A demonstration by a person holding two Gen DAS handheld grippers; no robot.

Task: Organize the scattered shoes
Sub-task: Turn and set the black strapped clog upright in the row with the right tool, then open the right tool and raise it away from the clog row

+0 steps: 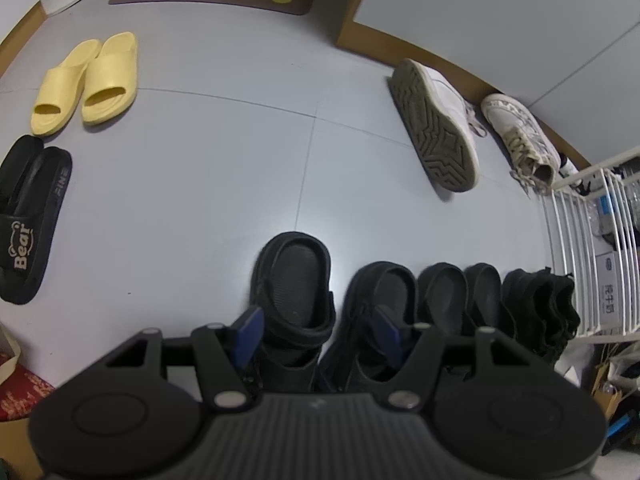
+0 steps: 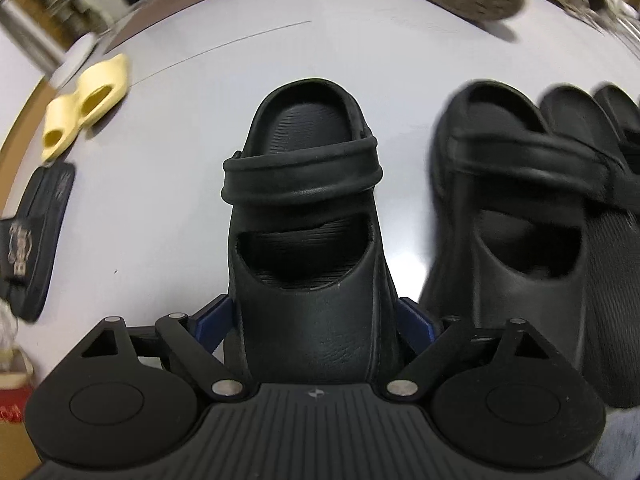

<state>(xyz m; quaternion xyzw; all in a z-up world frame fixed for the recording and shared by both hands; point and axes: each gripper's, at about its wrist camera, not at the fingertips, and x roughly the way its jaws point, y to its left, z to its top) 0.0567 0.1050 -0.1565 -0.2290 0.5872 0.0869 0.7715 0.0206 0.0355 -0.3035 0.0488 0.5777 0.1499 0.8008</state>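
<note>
Only the left wrist view takes in the whole grey floor point(image 1: 224, 168): yellow slides point(image 1: 90, 82) paired far left, black Bear slides point(image 1: 30, 220) nearer, a white sneaker point(image 1: 434, 122) tipped sole-up beside a worn sneaker point(image 1: 520, 140) by the wall, and a white wire rack point(image 1: 592, 248). The left gripper point(image 1: 318, 336) hangs with fingers spread, empty, above the row of black shoes. The right view shows the right gripper point(image 2: 312, 328) clamped on the toe of a black clog point(image 2: 304, 220), matte, strap across its middle, beside its mate point(image 2: 520, 208).
</note>
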